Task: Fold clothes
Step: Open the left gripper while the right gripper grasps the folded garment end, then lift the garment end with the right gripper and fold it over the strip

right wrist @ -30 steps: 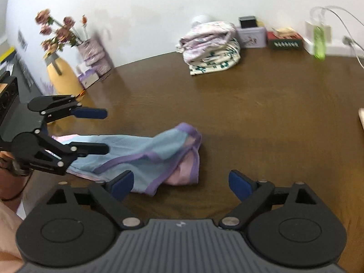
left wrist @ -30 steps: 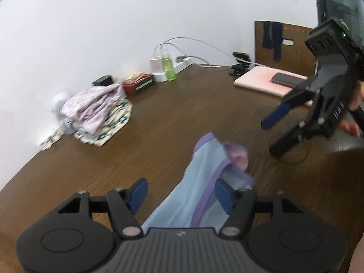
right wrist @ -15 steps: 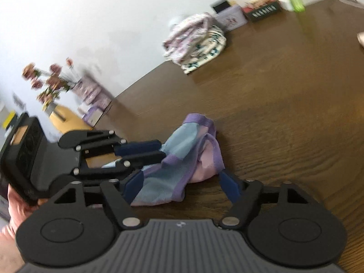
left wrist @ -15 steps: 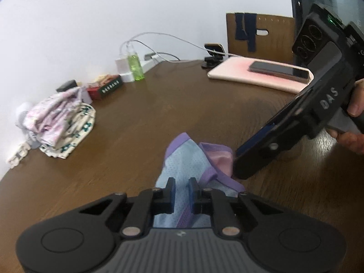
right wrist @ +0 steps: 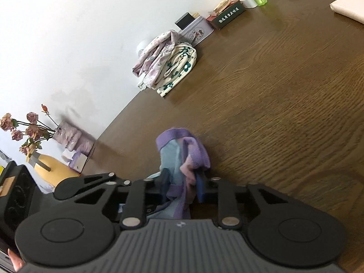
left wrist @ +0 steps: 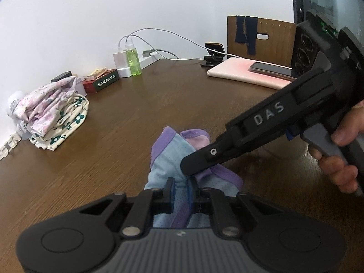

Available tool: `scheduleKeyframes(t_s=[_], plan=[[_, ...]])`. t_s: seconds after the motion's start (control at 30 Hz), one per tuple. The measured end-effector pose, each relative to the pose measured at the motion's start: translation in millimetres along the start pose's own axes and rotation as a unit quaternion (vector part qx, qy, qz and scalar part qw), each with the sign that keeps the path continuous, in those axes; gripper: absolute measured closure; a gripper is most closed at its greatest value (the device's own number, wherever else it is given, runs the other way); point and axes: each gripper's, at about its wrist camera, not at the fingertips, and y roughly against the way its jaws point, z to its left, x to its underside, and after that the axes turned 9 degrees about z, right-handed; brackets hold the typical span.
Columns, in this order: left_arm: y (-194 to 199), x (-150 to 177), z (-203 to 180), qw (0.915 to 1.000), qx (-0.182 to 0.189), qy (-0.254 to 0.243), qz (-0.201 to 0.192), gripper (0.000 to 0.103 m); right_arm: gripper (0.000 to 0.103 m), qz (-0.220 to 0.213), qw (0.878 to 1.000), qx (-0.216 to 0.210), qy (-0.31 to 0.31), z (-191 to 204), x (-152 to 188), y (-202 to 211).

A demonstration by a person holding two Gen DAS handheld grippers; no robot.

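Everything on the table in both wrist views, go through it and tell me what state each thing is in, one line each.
Blue and purple garment: bunched on the table, pinched by both tools.
Left tool: shut on the garment.
Right tool: jaws closing, garment between them.
Pile of clothes: folded, stacked by the wall.
Green bottle: upright, cap on.
Phone: flat on a pink pad, screen dark.
Flowers: dried, upright in a vase.

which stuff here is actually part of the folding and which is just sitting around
In the job: blue and purple garment; left gripper, shut on it; right gripper, closing on it.

Lying about: folded clothes pile, green bottle, phone, dried flowers.
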Motion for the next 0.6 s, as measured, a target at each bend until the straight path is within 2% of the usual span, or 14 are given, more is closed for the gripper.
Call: scheduleKeyframes(t_s=[0.13, 0.27, 0.37, 0.53, 0.6], plan=[[10, -2, 4, 0.9998, -0.009, 0.013, -0.011, 0.086, 0.095, -0.002, 1.000, -0.003, 0.000, -4, -2, -1], [44, 7, 15, 0.9979, -0.033, 0.046, -0.030, 0.080, 0.096, -0.025, 1.000, 0.007, 0.011, -12, -13, 11], [68, 25, 22, 0.9957, -0.062, 0.065, -0.024, 0.080, 0.096, -0.053, 0.998, 0.031, 0.017, -23, -29, 29], [93, 66, 22, 0.9892, -0.112, 0.091, 0.023, 0.081, 0.096, -0.099, 0.991, 0.086, 0.034, -44, -66, 62], [97, 78, 24, 0.9874, -0.116, 0.102, 0.033, 0.081, 0.096, -0.118, 0.986, 0.110, 0.050, -47, -82, 74]])
